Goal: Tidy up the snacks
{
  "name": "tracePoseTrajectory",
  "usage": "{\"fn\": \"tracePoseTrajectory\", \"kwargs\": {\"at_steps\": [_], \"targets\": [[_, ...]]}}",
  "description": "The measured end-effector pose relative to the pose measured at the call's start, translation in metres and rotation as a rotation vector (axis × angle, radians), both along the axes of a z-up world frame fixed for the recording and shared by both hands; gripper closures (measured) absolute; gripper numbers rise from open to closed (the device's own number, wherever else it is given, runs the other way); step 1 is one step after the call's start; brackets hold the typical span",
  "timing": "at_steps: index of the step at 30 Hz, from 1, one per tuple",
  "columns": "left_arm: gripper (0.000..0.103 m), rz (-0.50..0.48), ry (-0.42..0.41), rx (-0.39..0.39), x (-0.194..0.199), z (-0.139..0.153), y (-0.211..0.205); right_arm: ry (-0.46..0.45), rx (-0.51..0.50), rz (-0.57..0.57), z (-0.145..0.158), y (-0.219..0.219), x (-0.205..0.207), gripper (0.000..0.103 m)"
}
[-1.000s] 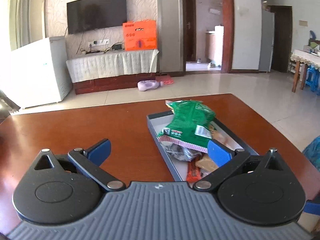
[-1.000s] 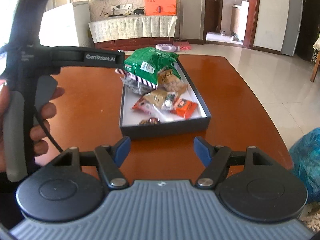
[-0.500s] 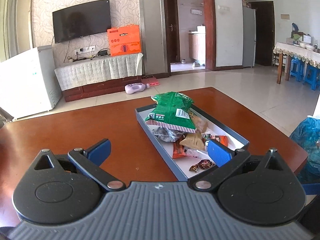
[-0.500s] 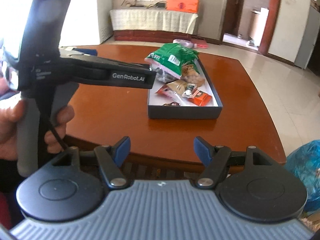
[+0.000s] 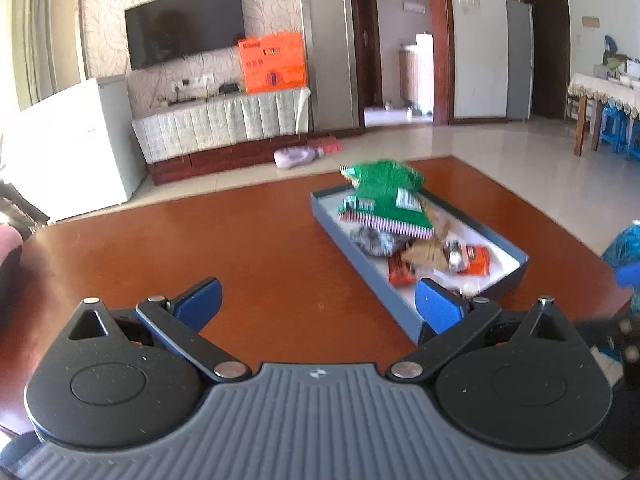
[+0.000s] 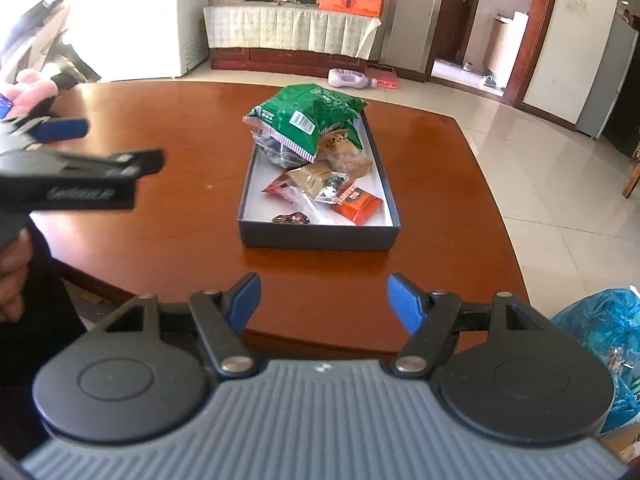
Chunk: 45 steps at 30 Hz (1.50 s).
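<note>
A shallow grey box [image 6: 320, 236] [image 5: 372, 276] with a white inside sits on the brown wooden table [image 6: 180, 184] [image 5: 240, 248]. A big green snack bag [image 6: 308, 118] [image 5: 384, 200] lies at its far end over a clear packet. Orange packets [image 6: 358, 202] [image 5: 472, 260], a tan packet [image 6: 312, 176] and small wrapped sweets fill the near part. My right gripper [image 6: 324, 300] hangs open and empty over the table's near edge, short of the box. My left gripper [image 5: 318, 300] is open and empty above bare table, its right finger in front of the box's near corner. The left tool [image 6: 76, 178] shows at the left of the right wrist view.
A blue plastic bag [image 6: 600, 332] [image 5: 624, 248] sits off the table's right side. A hand [image 6: 12, 264] grips the left tool. Beyond the table stand a white freezer [image 5: 72, 140], a covered TV bench [image 5: 224, 124] with an orange carton [image 5: 274, 62], and a purple bottle [image 6: 350, 78] on the floor.
Both grippers have drawn back from the box, which now looks smaller and farther. The left tool has slid toward the left edge of the right wrist view. Both stayed open.
</note>
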<state>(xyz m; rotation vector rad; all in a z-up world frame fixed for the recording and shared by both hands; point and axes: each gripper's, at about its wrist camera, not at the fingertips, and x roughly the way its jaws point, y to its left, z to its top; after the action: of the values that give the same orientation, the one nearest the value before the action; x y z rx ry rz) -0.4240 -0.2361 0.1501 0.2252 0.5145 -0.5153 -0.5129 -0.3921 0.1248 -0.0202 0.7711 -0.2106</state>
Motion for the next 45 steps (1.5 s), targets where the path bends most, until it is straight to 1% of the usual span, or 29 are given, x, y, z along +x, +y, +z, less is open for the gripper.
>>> {"fn": "tracePoseTrajectory", "kwargs": {"at_steps": [3, 8, 16, 21, 27, 34, 45], "targets": [[0.000, -0.020, 0.040, 0.020, -0.001, -0.007, -0.005, 0.010, 0.020, 0.009, -0.004, -0.003, 0.009, 0.031], [0.000, -0.068, 0.060, 0.062, -0.003, -0.020, -0.023, 0.036, 0.013, 0.020, -0.010, -0.009, 0.019, 0.031], [0.000, -0.115, 0.085, 0.109, 0.005, -0.039, -0.048, 0.062, 0.056, -0.037, -0.021, -0.037, 0.031, 0.031], [0.000, -0.111, 0.094, 0.116, 0.014, -0.046, -0.051, 0.063, 0.067, -0.066, -0.029, -0.051, 0.036, 0.031], [0.000, -0.085, 0.103, 0.106, 0.021, -0.048, -0.054, 0.057, 0.067, -0.113, -0.034, -0.065, 0.041, 0.031], [0.000, -0.100, 0.118, 0.110, 0.021, -0.052, -0.059, 0.093, 0.077, -0.116, -0.044, -0.070, 0.044, 0.031], [0.000, -0.106, 0.122, 0.114, 0.021, -0.056, -0.062, 0.097, 0.082, -0.112, -0.043, -0.069, 0.041, 0.031]]}}
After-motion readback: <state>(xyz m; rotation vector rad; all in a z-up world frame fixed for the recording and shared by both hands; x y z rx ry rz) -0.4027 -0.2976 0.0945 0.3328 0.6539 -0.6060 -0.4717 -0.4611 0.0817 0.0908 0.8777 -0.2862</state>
